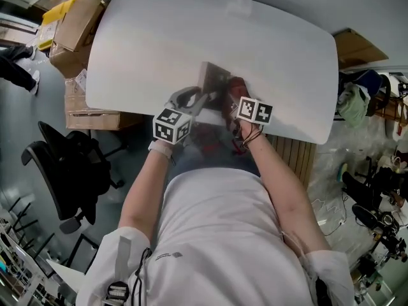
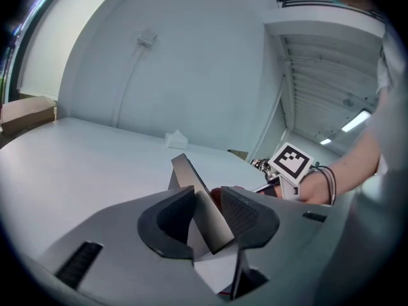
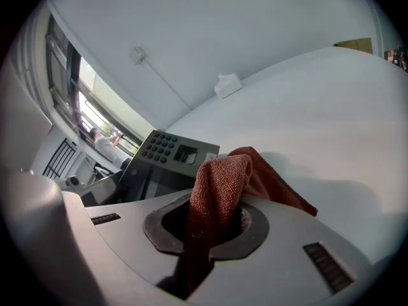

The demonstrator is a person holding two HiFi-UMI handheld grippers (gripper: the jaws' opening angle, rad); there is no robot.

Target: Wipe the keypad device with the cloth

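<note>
Table: white table (image 1: 159,43), rounded corners, pale top.
Floor: grey floor (image 1: 25,120), smooth.
Seating: black office chair (image 1: 70,171) left of the table, apart from it.
Storage: brown cardboard boxes (image 1: 76,24) stacked at the table's far-left corner.
Wall: plain pale wall (image 3: 223,24) with a thin cable running up it.
Window: glazed window (image 3: 83,116), daylight behind.
Lighting: ceiling strip lights (image 2: 357,121), lit.

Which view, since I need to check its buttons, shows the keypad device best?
The right gripper view: the keypad device faces the camera, its buttons plainly showing. The left gripper view shows only its edge, clamped in the left gripper. The head view shows it small and partly covered.
</note>
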